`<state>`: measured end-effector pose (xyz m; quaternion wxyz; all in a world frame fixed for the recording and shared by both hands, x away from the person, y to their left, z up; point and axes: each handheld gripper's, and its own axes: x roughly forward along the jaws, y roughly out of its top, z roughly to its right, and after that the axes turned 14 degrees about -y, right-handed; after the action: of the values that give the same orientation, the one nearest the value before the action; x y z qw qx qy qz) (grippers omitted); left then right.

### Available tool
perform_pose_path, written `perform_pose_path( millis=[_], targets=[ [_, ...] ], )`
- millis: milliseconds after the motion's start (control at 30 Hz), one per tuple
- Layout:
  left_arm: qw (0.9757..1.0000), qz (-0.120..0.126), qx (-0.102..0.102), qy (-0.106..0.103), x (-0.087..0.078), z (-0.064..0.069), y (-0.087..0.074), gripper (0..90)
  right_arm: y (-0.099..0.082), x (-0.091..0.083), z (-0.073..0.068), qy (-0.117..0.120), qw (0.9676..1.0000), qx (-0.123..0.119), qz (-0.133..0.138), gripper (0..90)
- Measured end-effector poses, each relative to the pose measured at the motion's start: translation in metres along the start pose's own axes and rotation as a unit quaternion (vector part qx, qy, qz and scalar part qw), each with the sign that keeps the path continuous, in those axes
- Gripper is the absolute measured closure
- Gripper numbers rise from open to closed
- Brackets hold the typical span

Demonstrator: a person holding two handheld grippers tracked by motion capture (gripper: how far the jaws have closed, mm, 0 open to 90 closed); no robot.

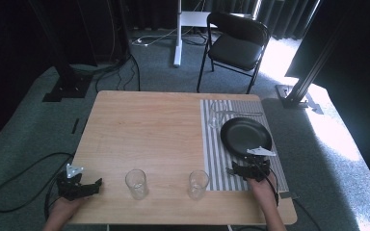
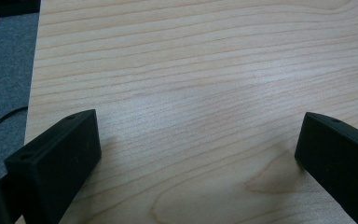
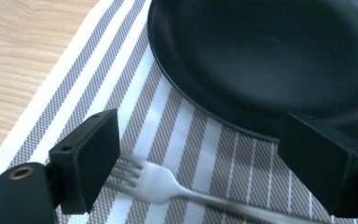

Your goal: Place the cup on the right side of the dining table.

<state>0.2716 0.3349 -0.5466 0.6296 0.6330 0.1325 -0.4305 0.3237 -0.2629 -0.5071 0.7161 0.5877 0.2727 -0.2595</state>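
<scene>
High view: two glasses (image 1: 137,183), one plate (image 1: 246,135), one fork (image 3: 168,184).

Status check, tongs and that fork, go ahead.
Left tongs open over bare table. Right tongs open, fork between jaws, ungripped. Black plate close beside.

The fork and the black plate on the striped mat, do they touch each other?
Apart. In the right gripper view, striped mat shows between the fork tines and the black plate rim.
</scene>
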Motion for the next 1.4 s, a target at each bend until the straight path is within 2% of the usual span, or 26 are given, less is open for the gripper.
perform_pose_path(
  millis=[267,333,567,800,900,1100,1400],
  targets=[
    [1.0000,0.000,0.000,0.000,0.000,0.000,0.000,0.5,-0.019,-0.005,0.006,0.000,1.0000,0.003,-0.001,12.3],
    [1.0000,0.001,-0.001,0.000,0.000,0.000,0.000,0.5,-0.028,-0.008,0.009,-0.008,1.0000,0.005,0.000,12.3],
    [1.0000,0.001,-0.001,0.000,0.000,0.000,0.000,0.5,-0.042,-0.012,0.021,-0.022,0.9996,0.019,-0.001,12.3],
    [1.0000,0.000,-0.001,0.000,0.000,0.000,0.000,0.5,-0.051,-0.013,0.032,-0.037,0.9988,0.031,-0.003,12.4],
    [1.0000,0.000,-0.001,0.000,0.000,0.000,0.000,0.5,-0.057,-0.012,0.038,-0.035,0.9987,0.035,-0.006,12.4],
    [1.0000,0.000,-0.001,0.000,0.000,0.000,0.000,0.5,-0.062,-0.011,0.045,-0.050,0.9980,0.037,-0.007,12.4],
    [1.0000,0.000,-0.001,0.000,0.000,0.000,0.000,0.5,-0.073,-0.004,0.058,-0.057,0.9976,0.040,-0.003,12.2]
  ],
)
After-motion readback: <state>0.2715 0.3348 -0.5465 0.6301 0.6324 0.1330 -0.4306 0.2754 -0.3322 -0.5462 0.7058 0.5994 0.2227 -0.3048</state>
